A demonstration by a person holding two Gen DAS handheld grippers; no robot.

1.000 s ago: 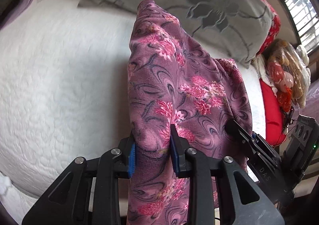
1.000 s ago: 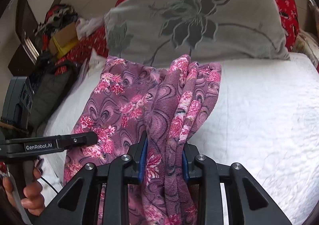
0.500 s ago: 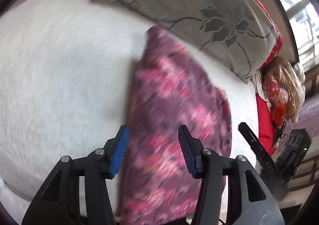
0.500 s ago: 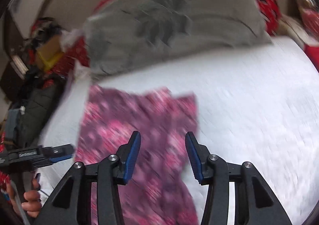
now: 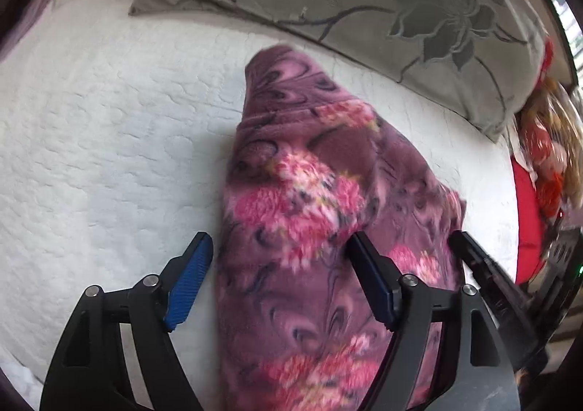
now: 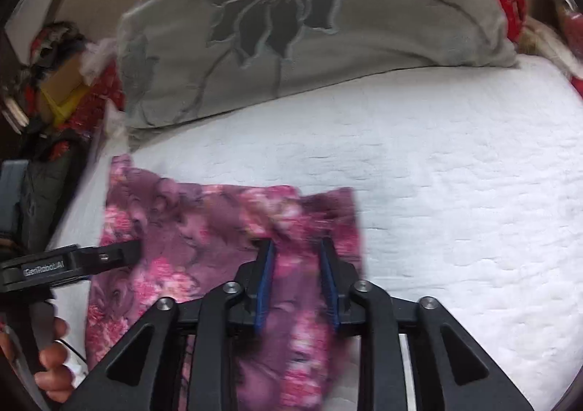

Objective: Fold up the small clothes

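Note:
A purple fleece garment with pink flowers (image 5: 309,214) lies on the white quilted bed (image 5: 102,141). My left gripper (image 5: 280,258) is open wide, with its fingers either side of the garment's near end. In the right wrist view the same garment (image 6: 189,228) lies flat. My right gripper (image 6: 296,258) stands over the garment's right edge with its jaws partly closed around a raised fold; I cannot tell whether the blue pads (image 6: 264,287) pinch it. The left gripper (image 6: 73,261) also shows there at the left, held by a hand.
A large grey pillow with a flower pattern (image 6: 309,20) lies across the head of the bed, just beyond the garment. Red fabric and a doll (image 5: 543,155) sit at the bed's right side. Clutter and a box (image 6: 58,82) stand off the left side.
Both grippers have let go of the garment, which dropped flat onto the bed. The left jaws opened wide. The right jaws opened, then narrowed again over the garment's right edge.

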